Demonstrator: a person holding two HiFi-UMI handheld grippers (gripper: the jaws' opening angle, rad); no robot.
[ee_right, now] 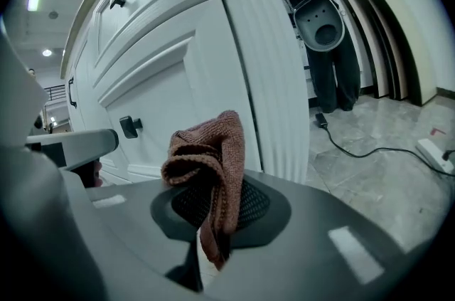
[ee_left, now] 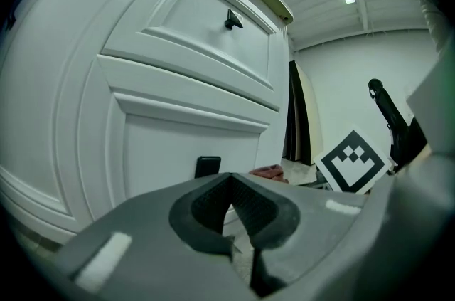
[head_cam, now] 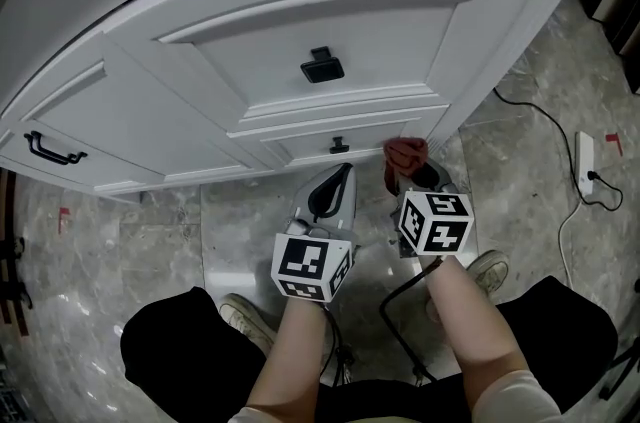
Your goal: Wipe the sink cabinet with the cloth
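A person stands over a white sink cabinet (head_cam: pixel 250 61), seen from above, with a two-jaw gripper in each hand. The right gripper (head_cam: pixel 408 169) is clamped on a bunched reddish-brown cloth (head_cam: pixel 405 153). It pinches the cloth near its middle, so a folded wad sticks out past the jaw tips, which probably gives a soft face to press on the paint. The cloth sits just to the right of the small black handle (head_cam: pixel 340 146) on the cabinet's bottom drawer. It is close against the drawer front, where this meets the ribbed corner post (ee_right: pixel 263 79), but whether it touches the wood cannot be told. The left gripper (head_cam: pixel 338 183) has its jaws closed together on nothing. It hangs just below that small handle with its tips pointing at it, apparently only kept out of the way. The small handle juts into the likely wiping path, as does a larger black handle (head_cam: pixel 322 66) above it. Well to the right of the small handle, a white power strip (head_cam: pixel 586 161) and a black cable (head_cam: pixel 545 123) lie on the marble floor (head_cam: pixel 130 241). The person's left shoe (head_cam: pixel 245 316) stands below and left of the handle.
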